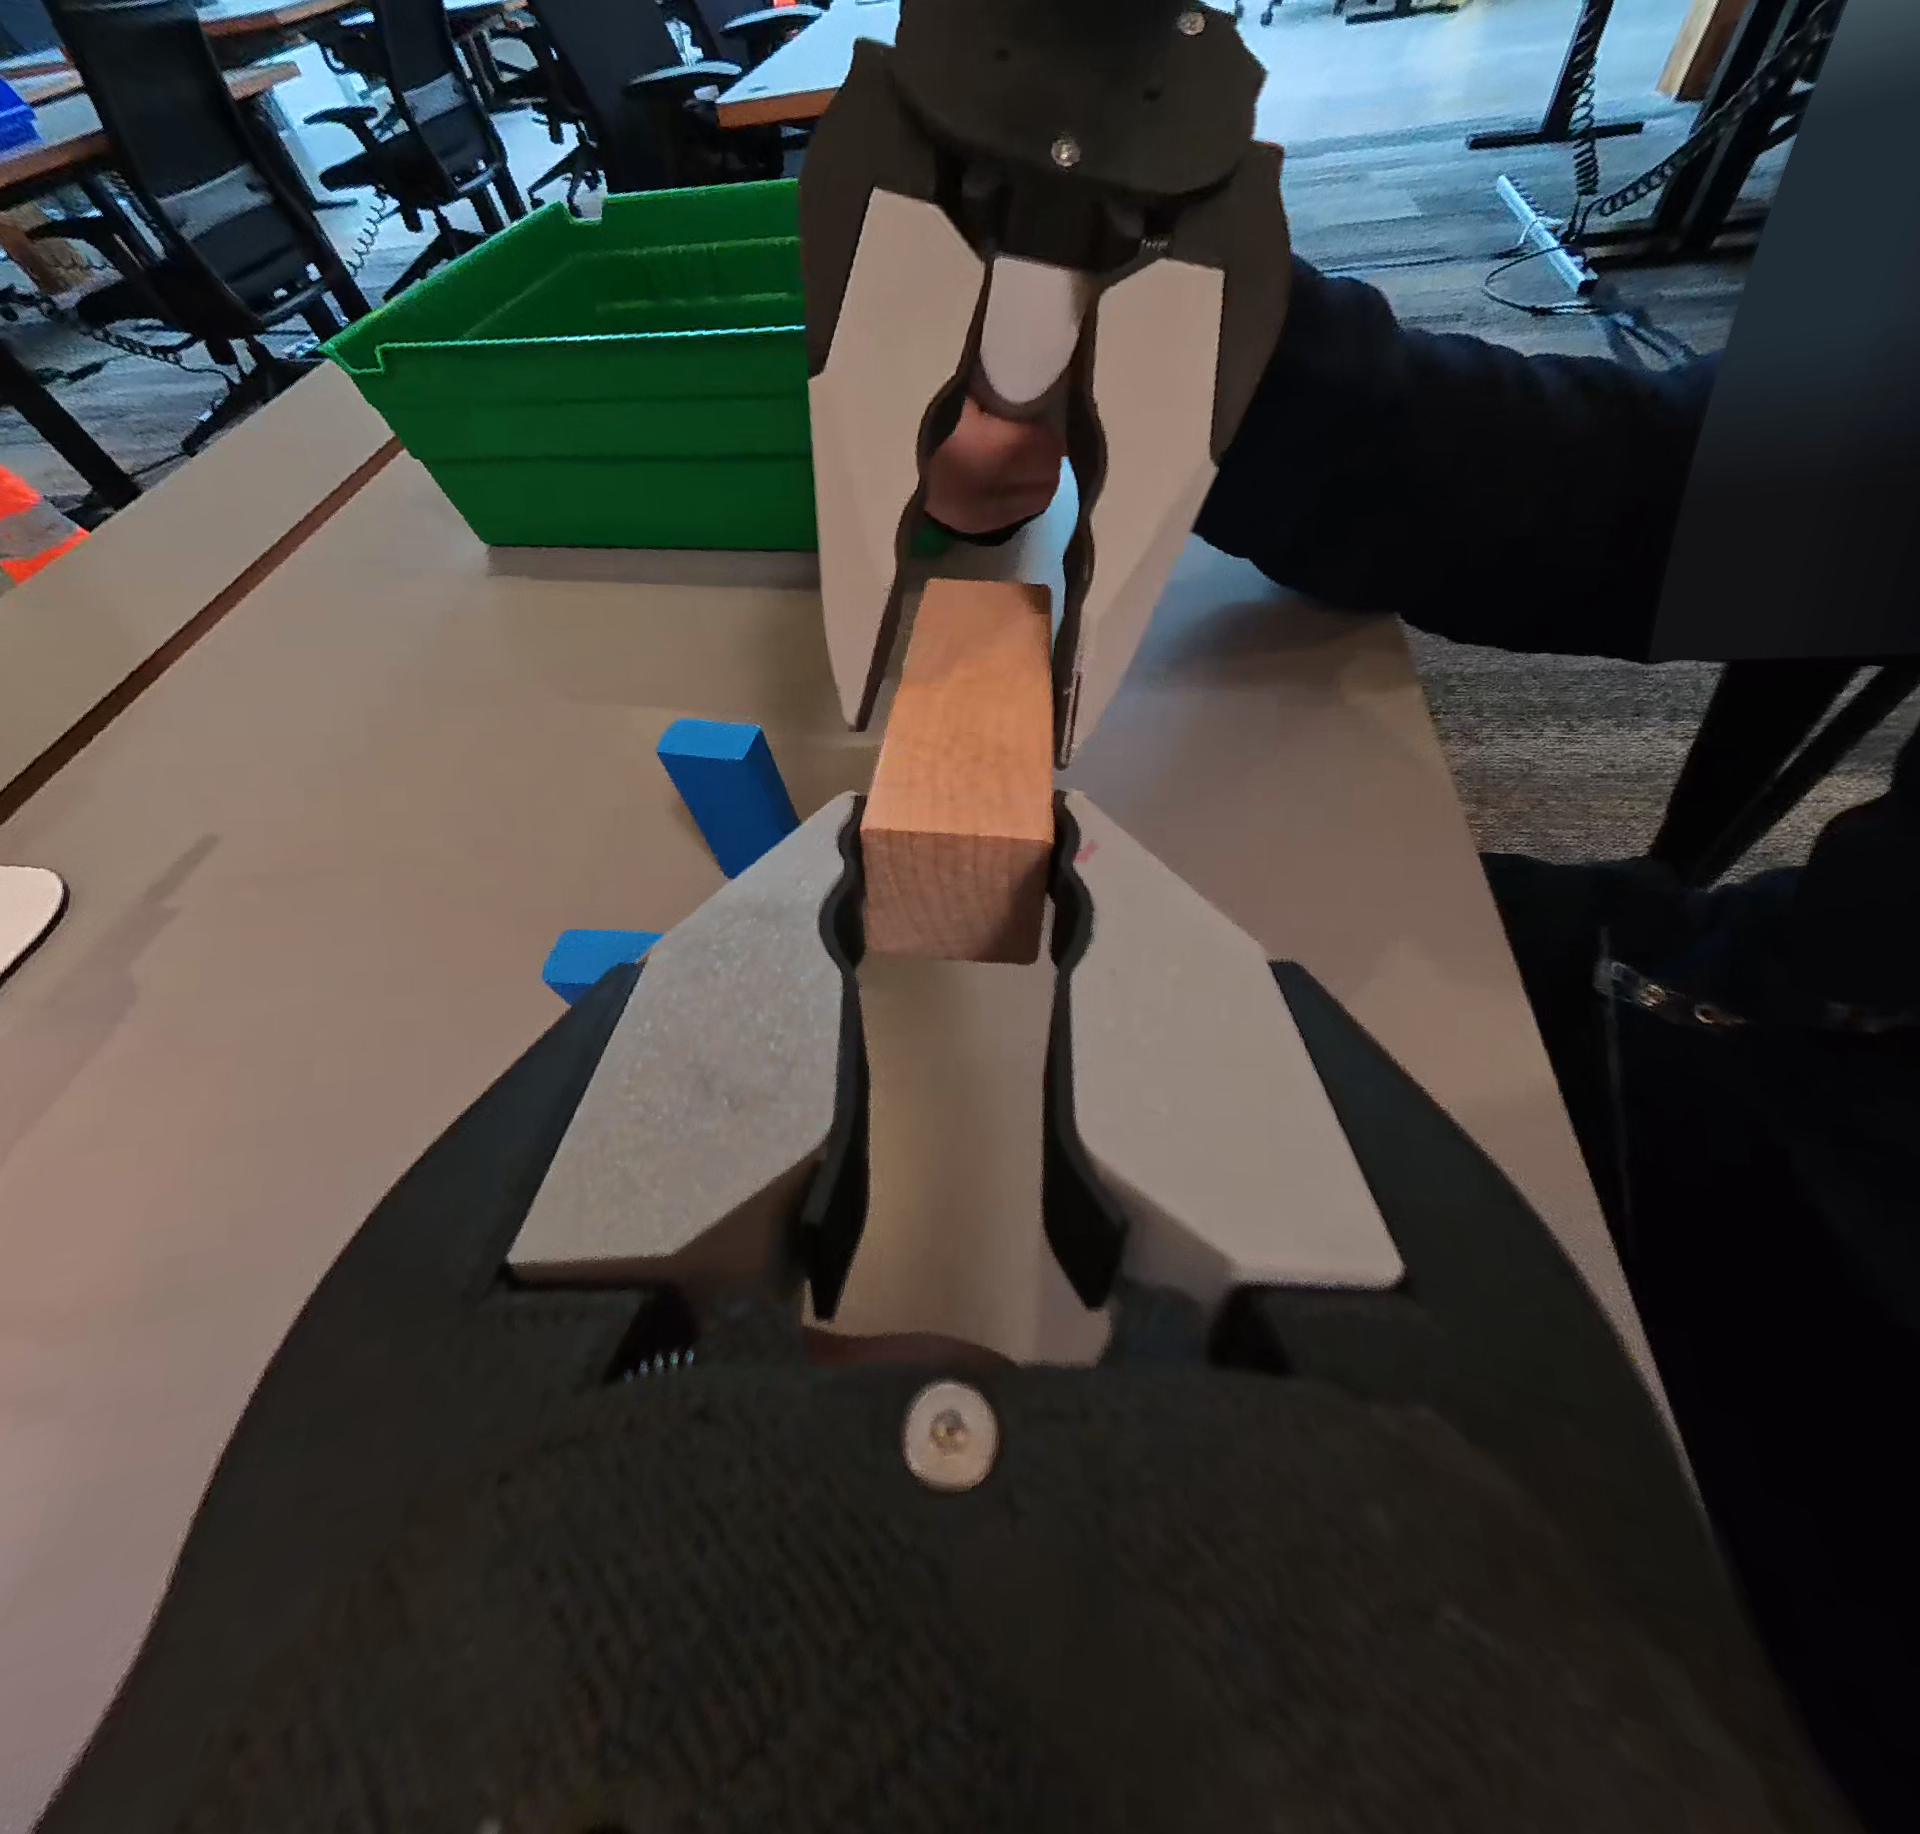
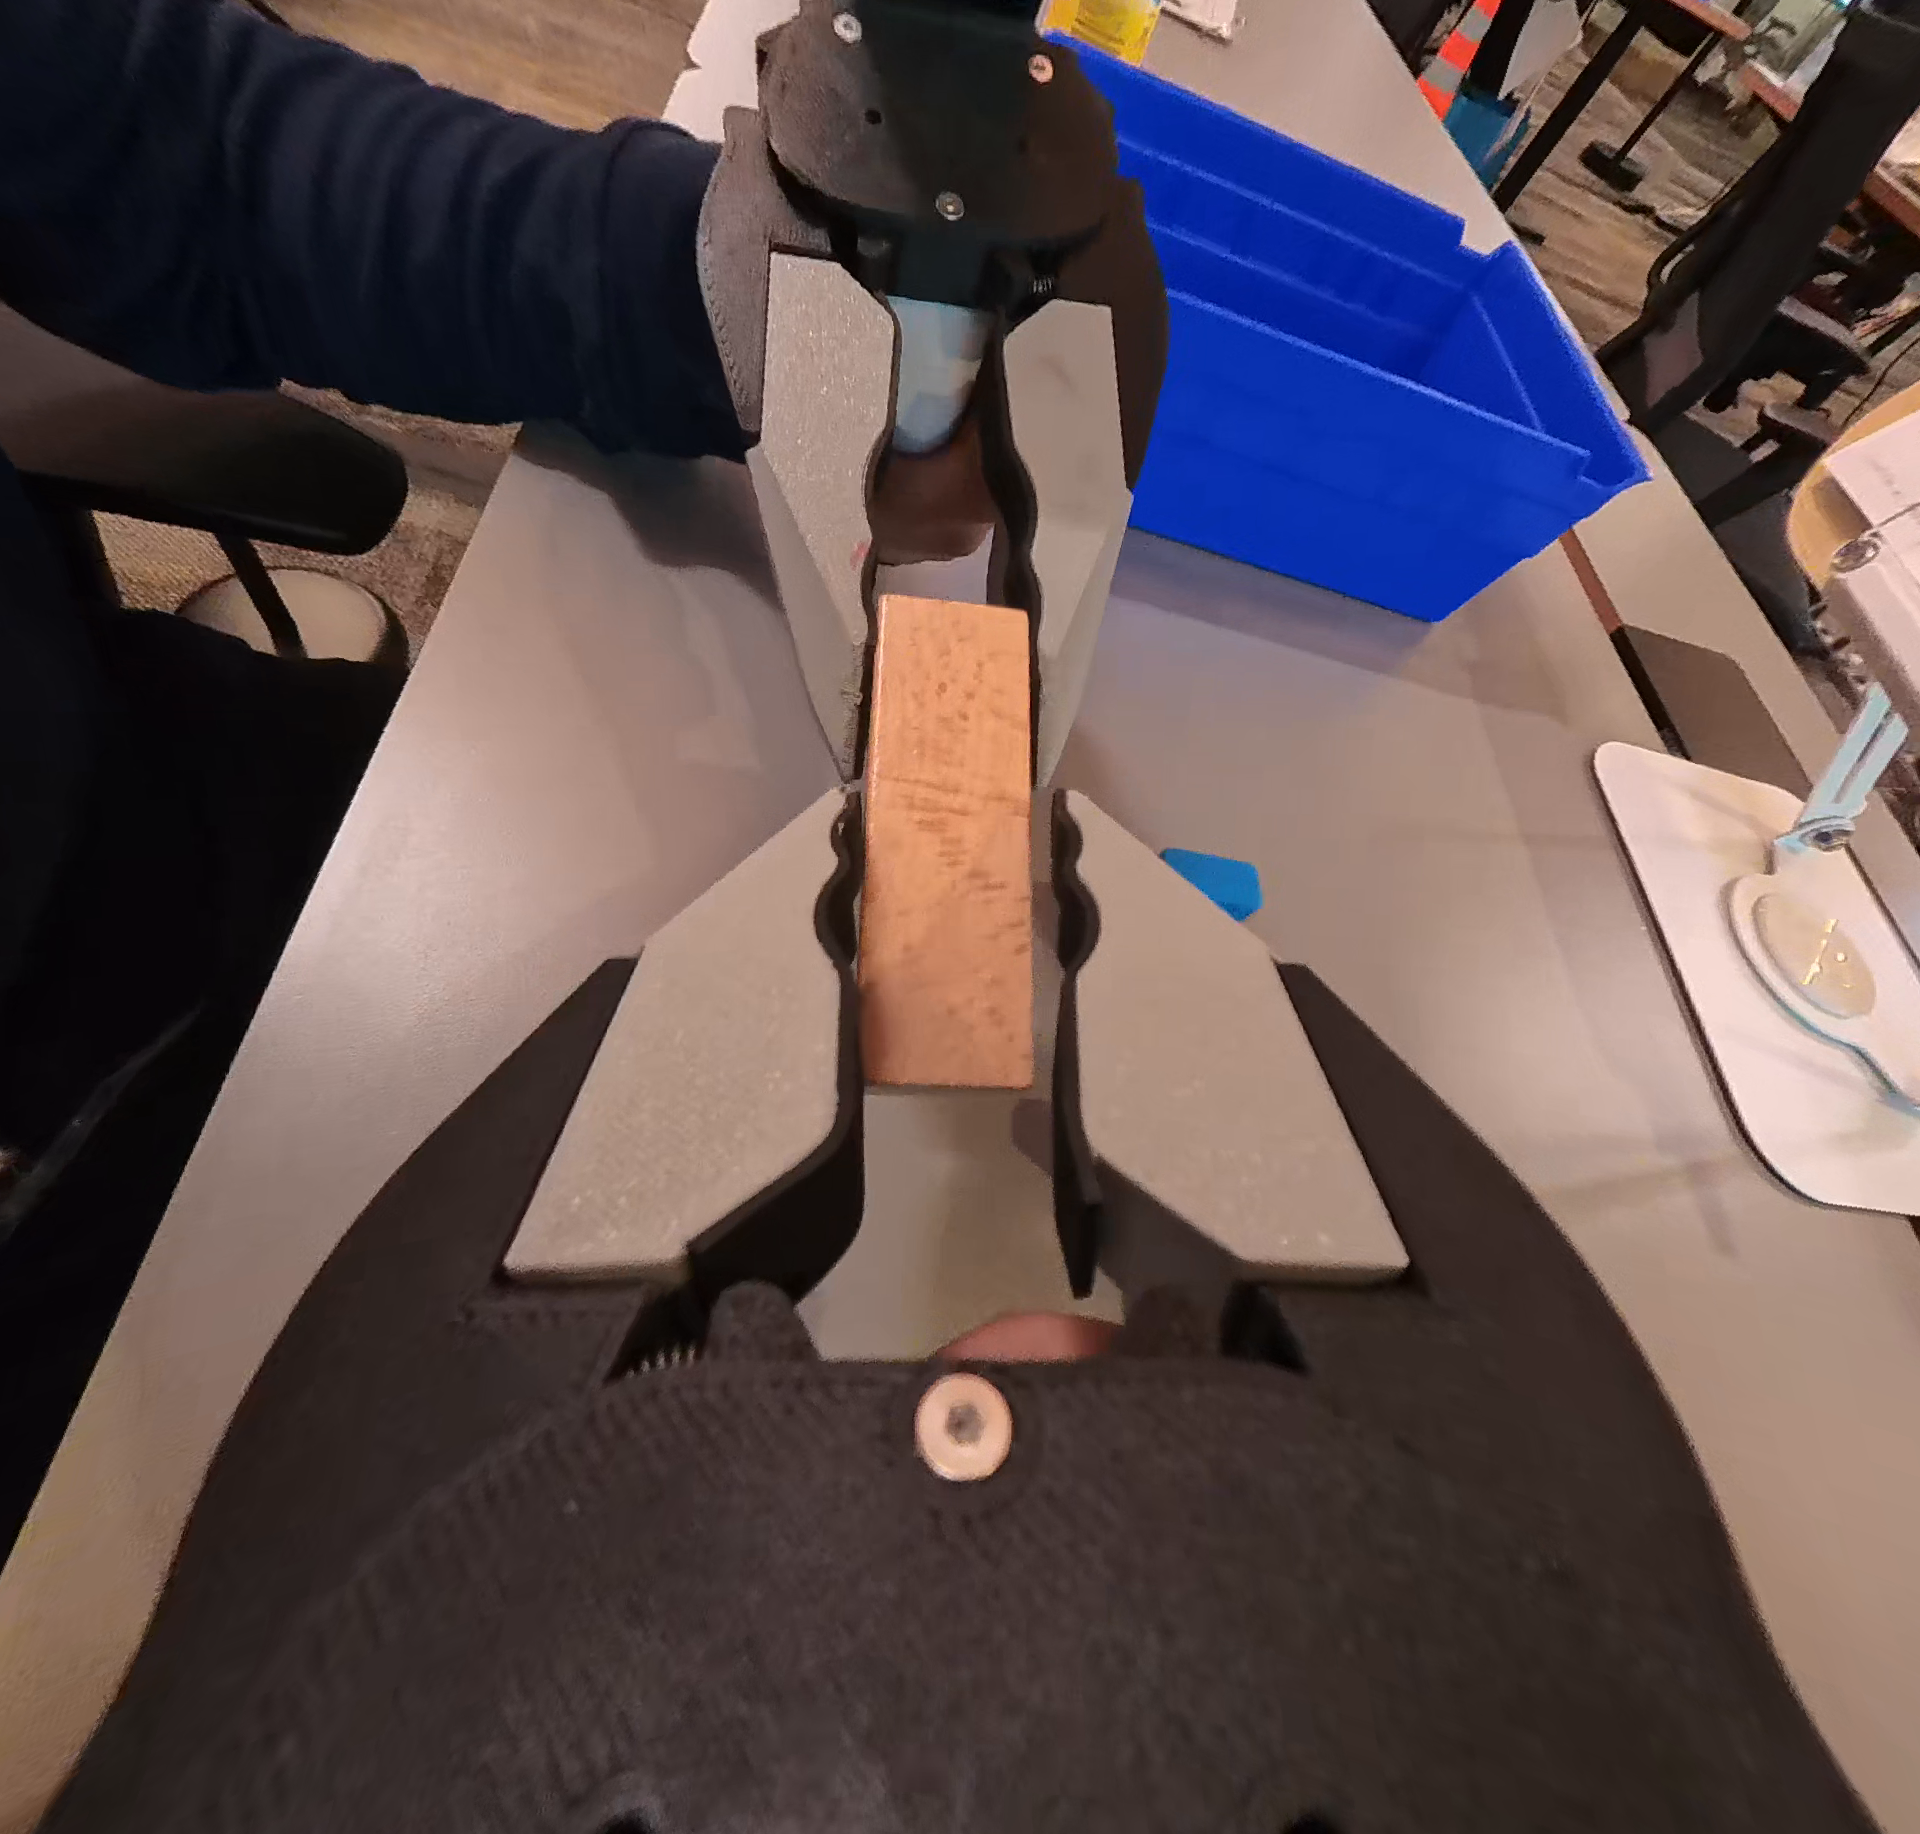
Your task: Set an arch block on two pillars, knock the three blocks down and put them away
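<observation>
Grey table (image 1: 312,953), wooden block (image 1: 961,797) level (lengthwise between grippers).

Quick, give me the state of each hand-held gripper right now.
Left hand-held gripper: closed on one end of the wooden block.
Right hand-held gripper: closed on the same block's other end.

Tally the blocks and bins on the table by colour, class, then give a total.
Wooden block: 1, gripped at both ends by the left gripper and right gripper
Blue blocks: 2
Green bin: 1
Blue bin: 1
Total: 5
</observation>
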The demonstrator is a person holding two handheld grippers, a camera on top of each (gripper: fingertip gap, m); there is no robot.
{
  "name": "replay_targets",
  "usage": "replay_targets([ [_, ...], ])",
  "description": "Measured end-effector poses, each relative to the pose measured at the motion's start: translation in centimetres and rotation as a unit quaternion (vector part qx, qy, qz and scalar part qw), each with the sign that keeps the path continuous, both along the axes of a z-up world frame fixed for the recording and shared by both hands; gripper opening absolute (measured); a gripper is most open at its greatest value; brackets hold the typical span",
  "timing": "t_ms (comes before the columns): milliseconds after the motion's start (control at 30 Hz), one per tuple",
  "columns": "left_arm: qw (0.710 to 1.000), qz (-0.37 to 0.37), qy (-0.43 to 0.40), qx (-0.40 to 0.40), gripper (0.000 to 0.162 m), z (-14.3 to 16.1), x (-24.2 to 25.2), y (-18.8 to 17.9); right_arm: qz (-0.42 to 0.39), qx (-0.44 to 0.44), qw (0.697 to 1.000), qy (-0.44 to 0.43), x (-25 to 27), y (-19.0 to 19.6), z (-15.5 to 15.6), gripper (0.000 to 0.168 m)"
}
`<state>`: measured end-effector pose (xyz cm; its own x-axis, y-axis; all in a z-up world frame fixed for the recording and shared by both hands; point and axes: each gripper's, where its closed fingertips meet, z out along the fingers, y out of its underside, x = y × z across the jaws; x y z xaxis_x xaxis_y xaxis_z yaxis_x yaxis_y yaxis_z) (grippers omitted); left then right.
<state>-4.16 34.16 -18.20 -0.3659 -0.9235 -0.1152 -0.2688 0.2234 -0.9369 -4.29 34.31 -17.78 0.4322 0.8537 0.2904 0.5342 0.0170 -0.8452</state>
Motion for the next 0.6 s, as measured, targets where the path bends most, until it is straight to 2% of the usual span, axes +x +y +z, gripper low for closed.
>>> replay_targets([
  [333, 1.0, 0.005, -0.006, 0.022, 0.032, -0.2, 0.3, -0.1, -0.005, -0.019, 1.0, -0.021, -0.2, 0.2, -1.2, 0.031],
  [600, 1.0, 0.018, -0.017, -0.013, 0.033, 0.5, 0.5, 0.3, -0.017, -0.023, 1.0, -0.008, 0.1, 0.5, -1.1, 0.031],
])
